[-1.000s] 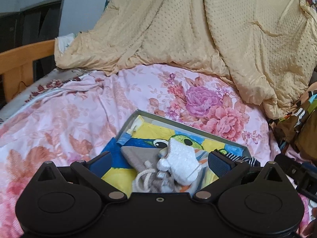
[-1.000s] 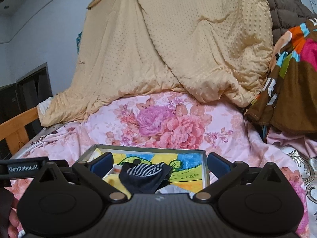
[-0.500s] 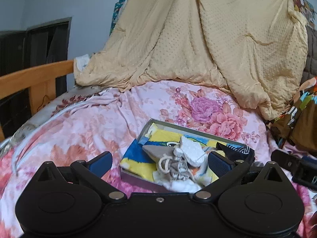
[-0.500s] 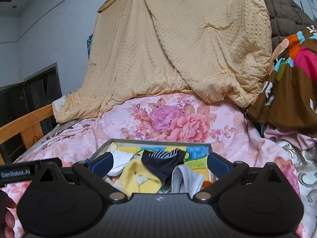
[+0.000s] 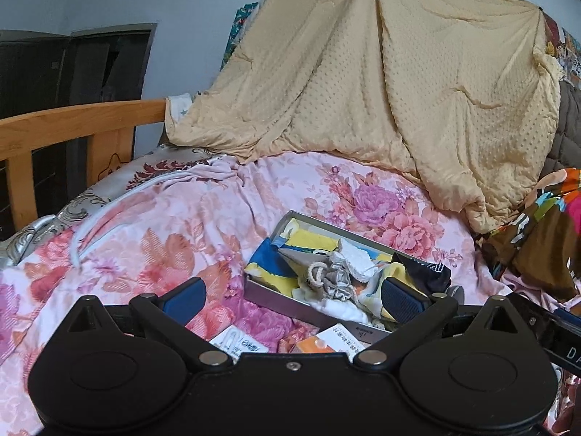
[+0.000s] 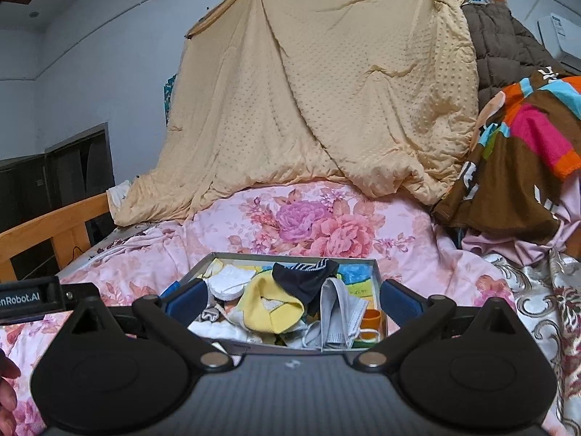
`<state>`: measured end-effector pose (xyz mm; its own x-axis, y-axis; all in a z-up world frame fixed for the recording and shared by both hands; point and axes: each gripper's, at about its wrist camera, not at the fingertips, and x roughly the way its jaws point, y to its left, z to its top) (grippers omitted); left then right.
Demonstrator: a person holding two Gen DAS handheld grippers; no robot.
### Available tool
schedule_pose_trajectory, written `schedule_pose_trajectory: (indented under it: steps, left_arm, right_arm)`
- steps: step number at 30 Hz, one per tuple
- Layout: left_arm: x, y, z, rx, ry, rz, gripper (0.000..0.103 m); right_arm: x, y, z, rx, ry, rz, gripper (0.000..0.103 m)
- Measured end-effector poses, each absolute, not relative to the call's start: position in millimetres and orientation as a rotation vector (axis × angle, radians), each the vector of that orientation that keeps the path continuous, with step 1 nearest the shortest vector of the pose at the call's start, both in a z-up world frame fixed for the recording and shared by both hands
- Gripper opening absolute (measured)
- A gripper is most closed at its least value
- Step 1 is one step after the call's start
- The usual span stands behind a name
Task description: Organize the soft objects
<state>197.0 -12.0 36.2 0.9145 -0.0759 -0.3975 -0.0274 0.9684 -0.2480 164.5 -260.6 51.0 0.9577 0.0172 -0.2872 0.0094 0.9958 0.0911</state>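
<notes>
Grey tray (image 6: 377, 272) w/ soft items, near edge getting cut off by right gripper (image 6: 292, 298).
Both grippers, incl. left gripper (image 5: 292, 292), staying open & empty, pulling back vs 1 s ago; more bedspread (image 5: 152, 232) showing.

tray (image 6: 377, 283): 1 | dark sock (image 6: 303, 279): 1 | yellow sock (image 6: 270, 309): 1 | drawstring pouch (image 5: 336, 281): 1
</notes>
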Motion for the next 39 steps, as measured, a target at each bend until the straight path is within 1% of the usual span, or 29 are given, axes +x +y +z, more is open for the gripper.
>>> schedule_pose_trajectory:
  steps: [12,20,27,39]
  left_arm:
    - [168.7,-8.0,31.6,-0.219,0.391,-0.025,0.102]
    - [156.7,-15.4,22.5,-0.150,0.423,-0.068,0.102]
    - [145.7,-10.3,17.0,-0.175,0.445,-0.070,0.102]
    - [110.0,-8.9,17.0,-0.162,0.417,-0.058,0.102]
  right_arm:
    - [138.1,-250.5,45.4,0.083,0.287,0.002,0.103]
    - [122.3,-253.8,34.9,0.111,0.316,-0.022,0.103]
    - [110.6,-254.1,31.0,0.119,0.333,-0.034,0.103]
    - [82.2,-247.1,28.3,0.121,0.344,-0.021,0.103]
